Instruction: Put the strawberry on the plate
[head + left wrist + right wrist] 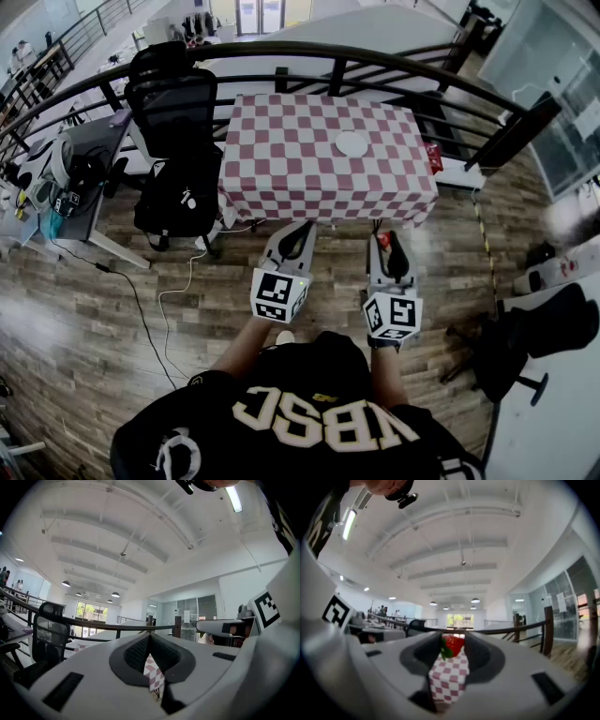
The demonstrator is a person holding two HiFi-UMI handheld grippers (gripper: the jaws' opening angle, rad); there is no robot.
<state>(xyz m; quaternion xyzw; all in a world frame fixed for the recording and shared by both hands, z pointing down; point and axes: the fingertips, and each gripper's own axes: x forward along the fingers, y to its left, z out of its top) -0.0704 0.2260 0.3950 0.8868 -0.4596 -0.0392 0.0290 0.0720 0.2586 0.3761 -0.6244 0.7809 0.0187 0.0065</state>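
Observation:
A red strawberry [453, 645] with a green leaf sits pinched between the tips of my right gripper [453, 641], whose jaws are shut on it. From the head view the strawberry [382, 240] shows as a red spot at the right gripper [383, 234], held in the air in front of the table's near edge. A round white plate [352, 143] lies on the red-and-white checked table [281, 178], towards its far right. My left gripper [306, 227] hovers beside the right one, shut and holding nothing; through its jaws [149, 637] only a sliver of tablecloth shows.
A black office chair [173, 122] stands at the table's left. A curved dark railing [375, 66] runs behind the table. A red object [433, 155] sits by the table's right edge. A cluttered desk [56, 178] is far left, another dark chair [534, 337] at the right.

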